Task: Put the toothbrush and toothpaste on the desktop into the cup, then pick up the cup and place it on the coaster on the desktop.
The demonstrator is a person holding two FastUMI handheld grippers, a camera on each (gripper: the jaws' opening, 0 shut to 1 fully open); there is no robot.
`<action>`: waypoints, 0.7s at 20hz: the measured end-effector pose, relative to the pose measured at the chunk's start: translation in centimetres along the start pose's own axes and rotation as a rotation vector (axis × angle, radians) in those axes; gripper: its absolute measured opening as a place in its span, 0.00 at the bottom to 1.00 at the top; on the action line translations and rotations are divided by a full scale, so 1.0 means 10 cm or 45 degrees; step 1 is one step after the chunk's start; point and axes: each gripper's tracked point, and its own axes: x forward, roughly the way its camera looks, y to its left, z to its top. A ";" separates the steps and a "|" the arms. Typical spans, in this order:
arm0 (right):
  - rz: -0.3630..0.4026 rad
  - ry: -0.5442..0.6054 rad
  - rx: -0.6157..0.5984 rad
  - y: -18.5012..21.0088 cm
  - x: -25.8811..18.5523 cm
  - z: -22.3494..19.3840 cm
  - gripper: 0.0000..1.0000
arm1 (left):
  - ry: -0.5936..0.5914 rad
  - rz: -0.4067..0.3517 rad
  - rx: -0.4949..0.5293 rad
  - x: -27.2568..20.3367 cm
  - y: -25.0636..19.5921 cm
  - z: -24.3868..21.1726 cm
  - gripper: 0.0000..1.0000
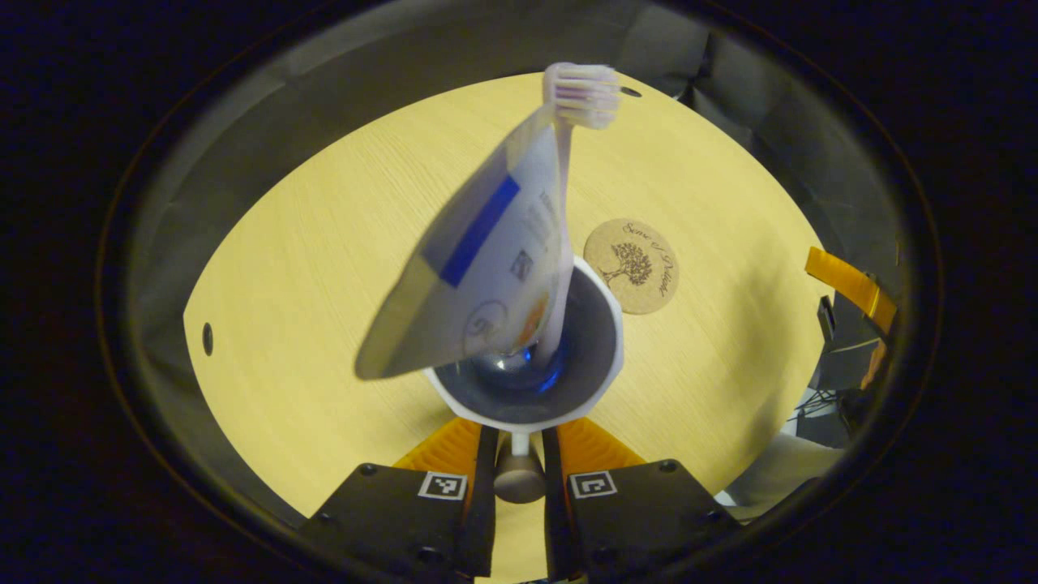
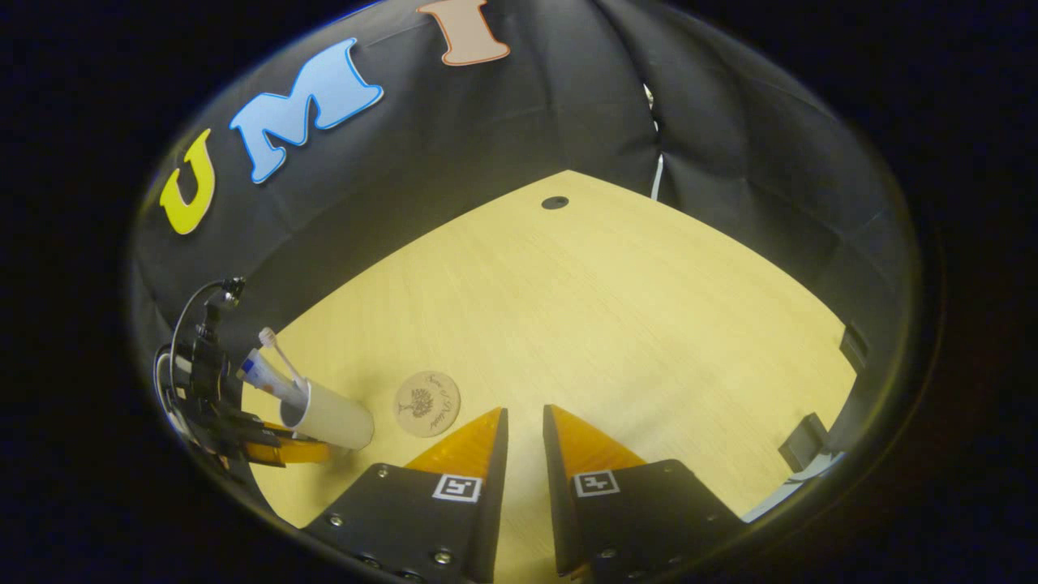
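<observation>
A white cup holds a white-and-blue toothpaste tube and a white toothbrush, bristles up. My left gripper is shut on a narrow white part at the cup's near side. The round cork coaster lies on the wooden table just right of and beyond the cup. In the right gripper view the cup with tube and brush is at the far left, held by the left gripper, with the coaster beside it. I cannot tell whether the cup touches the table. My right gripper is shut on nothing.
The pale wooden table has small dark holes near its edges. Black cloth walls close in the far sides. A small black box sits at the table's right edge.
</observation>
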 end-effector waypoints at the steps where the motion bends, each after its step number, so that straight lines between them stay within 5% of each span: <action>1: -0.001 0.001 0.003 -0.01 0.01 0.00 0.27 | -0.006 0.006 -0.001 -0.02 0.00 0.02 0.31; 14: -0.014 -0.007 0.055 -0.27 -0.09 -0.02 0.27 | -0.082 -0.030 0.118 0.03 -0.52 0.47 0.31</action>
